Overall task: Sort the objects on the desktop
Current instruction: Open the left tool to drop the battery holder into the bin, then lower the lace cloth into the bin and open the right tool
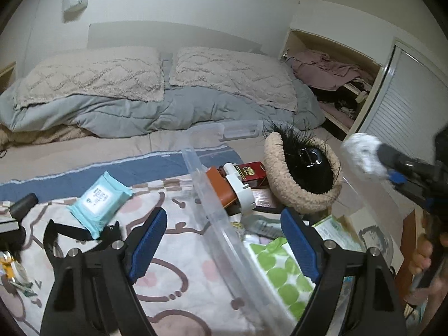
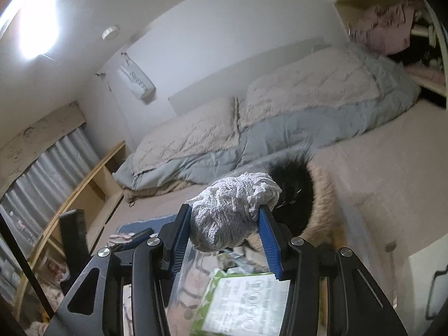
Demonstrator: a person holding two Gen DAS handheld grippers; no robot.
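My right gripper (image 2: 225, 218) is shut on a white knitted bundle (image 2: 232, 210) and holds it in the air above a clear plastic bin; it also shows in the left wrist view (image 1: 361, 154) at the right. My left gripper (image 1: 221, 240) is open and empty, its blue pads straddling the clear plastic bin's near wall (image 1: 212, 212). In the bin lie a green-dotted pack (image 1: 280, 268), a fluffy beige hat with black feathers (image 1: 305, 168), a red box (image 1: 252, 172) and a brown-and-white item (image 1: 232, 190). A light-blue wipes pack (image 1: 98, 198) lies on the patterned blanket at the left.
A black strap (image 1: 64, 232) and small clutter lie on the blanket (image 1: 173, 285) at the far left. Behind are pillows (image 1: 92, 75), a grey duvet, an open closet (image 1: 336, 84) and a slatted door. A wooden shelf (image 2: 92, 184) runs along the left wall.
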